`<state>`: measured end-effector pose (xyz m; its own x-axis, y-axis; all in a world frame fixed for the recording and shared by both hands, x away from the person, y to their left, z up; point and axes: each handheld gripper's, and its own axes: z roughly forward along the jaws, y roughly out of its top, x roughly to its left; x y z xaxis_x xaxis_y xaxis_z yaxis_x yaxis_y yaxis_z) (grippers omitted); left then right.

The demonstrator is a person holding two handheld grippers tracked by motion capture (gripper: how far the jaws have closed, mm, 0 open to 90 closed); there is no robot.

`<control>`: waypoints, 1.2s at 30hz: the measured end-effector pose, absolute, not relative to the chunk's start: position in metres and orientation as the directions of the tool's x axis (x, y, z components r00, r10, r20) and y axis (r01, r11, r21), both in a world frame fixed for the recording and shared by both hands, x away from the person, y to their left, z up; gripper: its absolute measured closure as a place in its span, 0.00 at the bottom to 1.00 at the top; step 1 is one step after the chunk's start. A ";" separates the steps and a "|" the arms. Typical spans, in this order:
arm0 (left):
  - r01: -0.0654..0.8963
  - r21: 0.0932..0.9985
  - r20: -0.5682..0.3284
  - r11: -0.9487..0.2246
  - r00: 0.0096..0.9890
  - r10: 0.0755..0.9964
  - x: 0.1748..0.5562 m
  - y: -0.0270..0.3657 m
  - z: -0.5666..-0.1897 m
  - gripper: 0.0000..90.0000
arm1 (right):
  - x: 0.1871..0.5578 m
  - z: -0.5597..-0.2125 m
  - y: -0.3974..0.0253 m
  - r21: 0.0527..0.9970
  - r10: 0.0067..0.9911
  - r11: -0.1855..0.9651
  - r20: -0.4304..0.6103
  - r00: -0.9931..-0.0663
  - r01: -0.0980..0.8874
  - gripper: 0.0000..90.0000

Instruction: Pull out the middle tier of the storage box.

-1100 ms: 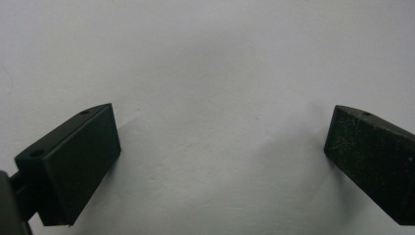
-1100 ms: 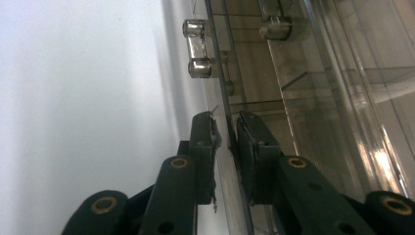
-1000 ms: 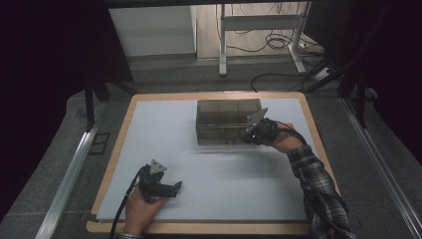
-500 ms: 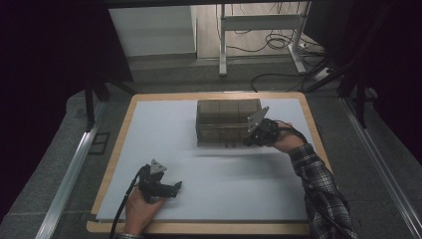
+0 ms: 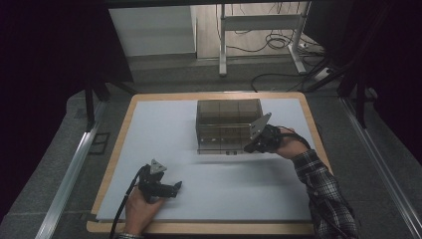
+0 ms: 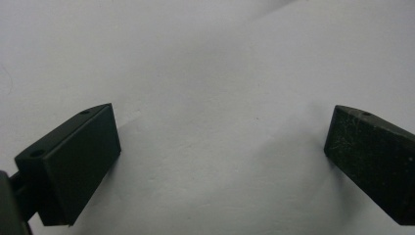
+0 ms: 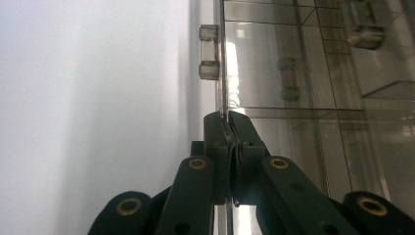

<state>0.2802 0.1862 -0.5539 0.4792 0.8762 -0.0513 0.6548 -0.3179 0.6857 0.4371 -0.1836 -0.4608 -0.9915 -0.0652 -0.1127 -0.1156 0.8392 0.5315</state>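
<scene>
Clearly the right gripper (image 5: 250,146) is the one engaged: its jaws are pinched on a thin clear panel (image 7: 221,63) at the near right side of the box (image 5: 228,124), a smoky transparent case with inner compartments that sits toward the far middle of the white desk (image 5: 159,124). In the right gripper view the panel runs straight away from the jaws, edge-on, with a small clear hinge or latch (image 7: 209,52) farther along it; whether the panel is a lid or a door I cannot tell. The left gripper (image 5: 171,187), jaws wide and empty, rests on the bare desk near the front edge, well apart from the box. Any swing of the panel would likely pivot about that far hinge line.
</scene>
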 end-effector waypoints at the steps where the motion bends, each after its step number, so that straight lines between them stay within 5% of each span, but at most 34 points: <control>1: 0.655 0.686 -0.051 -0.318 0.479 0.876 0.280 0.186 -0.554 0.00 | 0.435 -0.461 -0.183 0.527 -0.062 0.842 -0.118 -0.991 -0.115 0.97; 36: 0.655 0.686 -0.052 -0.317 0.479 0.876 0.280 0.186 -0.554 0.00 | 0.420 -0.457 -0.181 0.545 0.020 0.835 -0.168 -0.986 -0.076 0.73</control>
